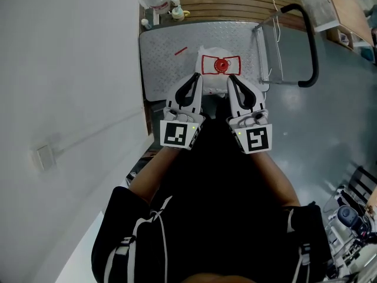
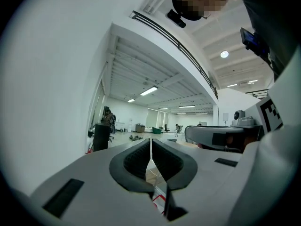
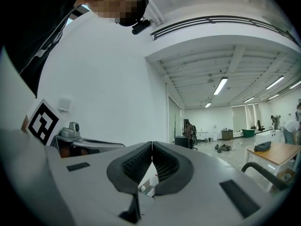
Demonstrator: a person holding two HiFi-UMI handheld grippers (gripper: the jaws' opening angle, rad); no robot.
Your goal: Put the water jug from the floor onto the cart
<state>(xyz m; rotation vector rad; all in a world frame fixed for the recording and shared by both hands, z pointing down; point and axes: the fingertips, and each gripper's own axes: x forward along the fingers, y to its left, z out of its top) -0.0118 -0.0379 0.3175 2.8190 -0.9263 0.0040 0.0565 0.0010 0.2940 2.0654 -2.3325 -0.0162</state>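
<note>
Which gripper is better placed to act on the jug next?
Right, by a little. In the head view both shut grippers flank the jug over the cart; the right gripper lies closer to its red cap than the left gripper. Either must open before gripping.

Wears a black short-sleeved top [image 1: 212, 234] with thin white stripes down both sleeves [image 1: 126, 240]. White left gripper [image 1: 194, 78] and white right gripper [image 1: 231, 80], each with black ribbed pads [image 2: 136, 161], a tiny green light [image 1: 192, 127] and a black-and-white square-marker cube [image 1: 175, 134].
</note>
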